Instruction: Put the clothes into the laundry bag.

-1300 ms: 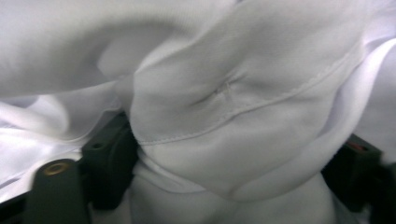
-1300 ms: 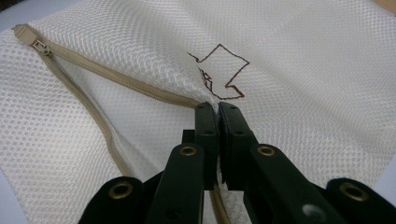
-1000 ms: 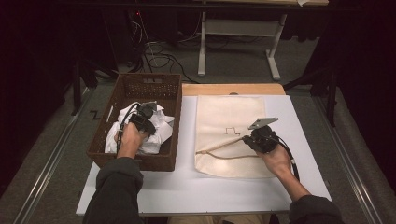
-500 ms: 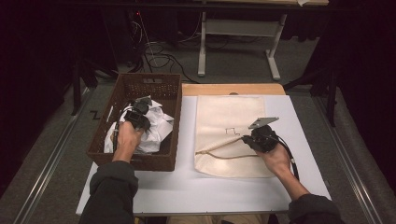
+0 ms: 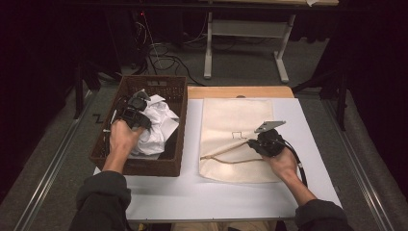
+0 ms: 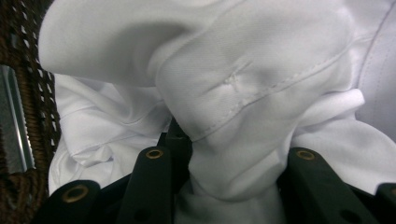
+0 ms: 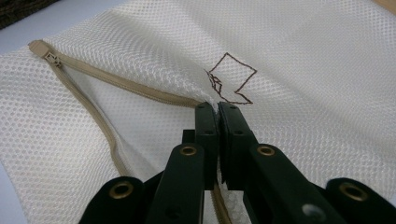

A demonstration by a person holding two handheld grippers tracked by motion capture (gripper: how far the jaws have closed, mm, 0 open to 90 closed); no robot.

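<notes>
The white cloth (image 5: 155, 126) is crumpled and stitched, bunched in the basket (image 5: 178, 144) at centre left. The left tongs (image 5: 137, 109) have just been closing and clamp one fold of it. The right tongs (image 7: 217, 114), pressed together, pinch the one mesh bag (image 5: 231, 120) by its open zip (image 7: 140, 91) on the worktop (image 5: 192, 192), centre right.

text: none legible | sign: small brown stitched outline emblem (image 7: 231, 79) | on: cream mesh bag (image 7: 303, 93) | words: none
</notes>
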